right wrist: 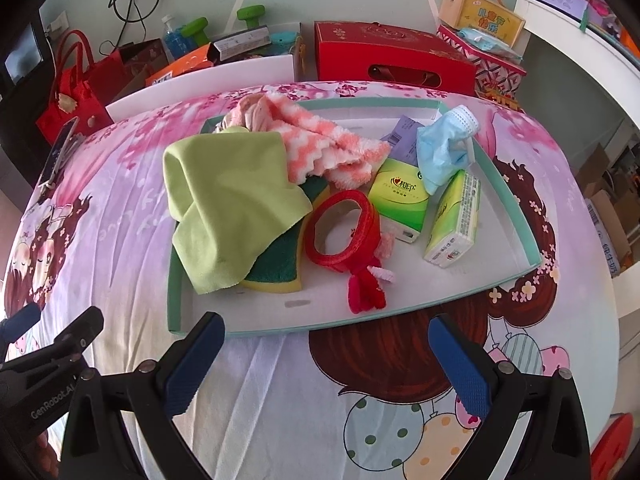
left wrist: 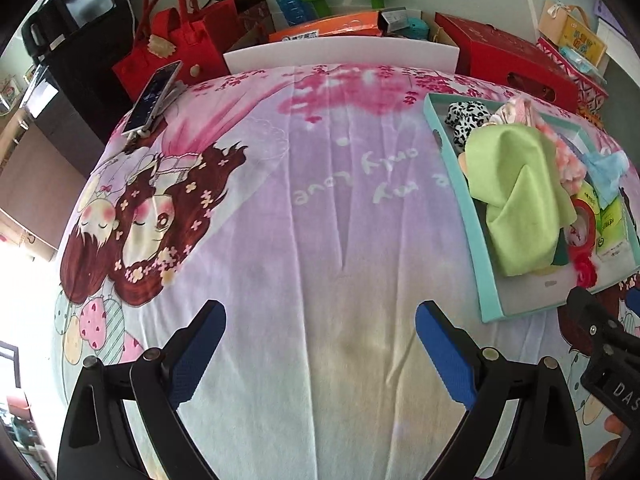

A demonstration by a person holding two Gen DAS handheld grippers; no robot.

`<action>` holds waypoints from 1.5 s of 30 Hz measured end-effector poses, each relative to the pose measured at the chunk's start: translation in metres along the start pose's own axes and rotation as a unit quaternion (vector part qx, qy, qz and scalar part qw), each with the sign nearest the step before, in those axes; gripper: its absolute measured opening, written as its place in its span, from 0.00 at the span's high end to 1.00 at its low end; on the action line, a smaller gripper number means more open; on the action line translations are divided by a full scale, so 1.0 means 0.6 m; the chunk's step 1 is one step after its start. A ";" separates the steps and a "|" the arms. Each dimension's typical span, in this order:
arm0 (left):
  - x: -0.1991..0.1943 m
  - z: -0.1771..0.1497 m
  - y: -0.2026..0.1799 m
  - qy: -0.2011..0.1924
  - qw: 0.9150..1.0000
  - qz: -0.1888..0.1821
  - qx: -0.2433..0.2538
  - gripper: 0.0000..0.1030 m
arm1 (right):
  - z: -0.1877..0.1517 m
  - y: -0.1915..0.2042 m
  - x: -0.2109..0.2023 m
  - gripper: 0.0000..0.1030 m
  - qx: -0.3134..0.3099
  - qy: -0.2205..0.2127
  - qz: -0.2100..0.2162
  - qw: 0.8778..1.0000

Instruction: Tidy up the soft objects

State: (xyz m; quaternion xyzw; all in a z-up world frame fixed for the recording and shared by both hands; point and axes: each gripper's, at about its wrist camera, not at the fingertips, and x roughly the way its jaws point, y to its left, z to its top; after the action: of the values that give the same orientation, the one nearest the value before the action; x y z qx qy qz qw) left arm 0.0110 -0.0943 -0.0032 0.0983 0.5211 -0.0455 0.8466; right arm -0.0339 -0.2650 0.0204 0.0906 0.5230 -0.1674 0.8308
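Right wrist: right claw (right wrist: 326,344) gapes empty before tray (right wrist: 516,216); green cloth (right wrist: 224,200) inside.

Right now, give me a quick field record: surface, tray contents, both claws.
surface: cartoon-print bedsheet
tray: teal-rimmed shallow box on the sheet
cloths: green cloth draped over a green-yellow sponge; pink-white fluffy towel behind
other items: red ribbon roll, two tissue packs, blue face mask
left claw: open, empty, over bare sheet
right claw: open, empty, at tray's near edge
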 end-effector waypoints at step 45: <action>0.005 0.005 0.024 0.016 0.999 -0.013 -0.036 0.07 | 0.003 0.002 -0.001 0.00 -0.004 -0.003 -0.003 1.000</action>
State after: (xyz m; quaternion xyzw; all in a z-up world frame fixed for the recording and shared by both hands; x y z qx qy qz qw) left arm 0.0176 -0.0807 -0.0026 0.0615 0.5368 -0.0358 0.8407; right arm -0.0320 -0.2647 0.0217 0.0853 0.5212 -0.1677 0.8325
